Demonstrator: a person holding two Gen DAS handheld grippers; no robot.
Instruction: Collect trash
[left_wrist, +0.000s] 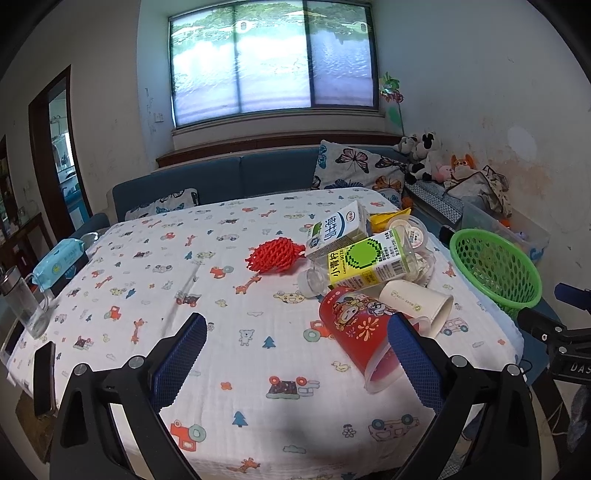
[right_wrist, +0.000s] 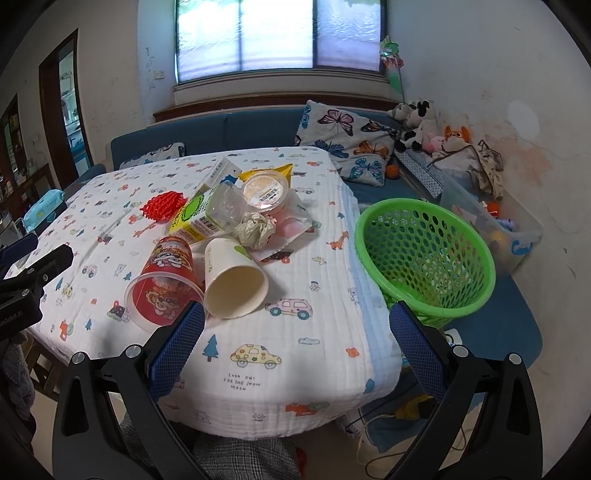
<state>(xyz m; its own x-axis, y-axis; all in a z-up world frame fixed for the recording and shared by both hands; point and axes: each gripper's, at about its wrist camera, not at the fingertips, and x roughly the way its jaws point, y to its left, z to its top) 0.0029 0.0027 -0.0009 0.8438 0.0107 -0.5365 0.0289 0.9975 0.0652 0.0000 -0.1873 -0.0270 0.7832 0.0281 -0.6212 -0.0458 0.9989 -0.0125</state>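
Both claws spread wide, holding nothing: left gripper (left_wrist: 297, 338), right gripper (right_wrist: 297, 321). Red plastic cup (right_wrist: 162, 280) and white paper cup (right_wrist: 232, 282) lie tipped just ahead, trash pile behind: green-yellow carton (left_wrist: 364, 264), crumpled paper (right_wrist: 255, 229), red foam net (left_wrist: 275, 256). Green basket (right_wrist: 424, 254) beside table edge, contents unclear. Cartoon-print tablecloth (right_wrist: 295, 350); blue sofa (left_wrist: 221, 181) behind.

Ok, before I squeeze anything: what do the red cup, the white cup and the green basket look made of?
Red cup: seemingly thin glossy plastic, since its rim looks translucent around a printed red wall. White cup: probably paper, matte, with a rolled rim and a dull beige inside. Green basket: moulded plastic, slightly shiny, its wall a grid of round holes.
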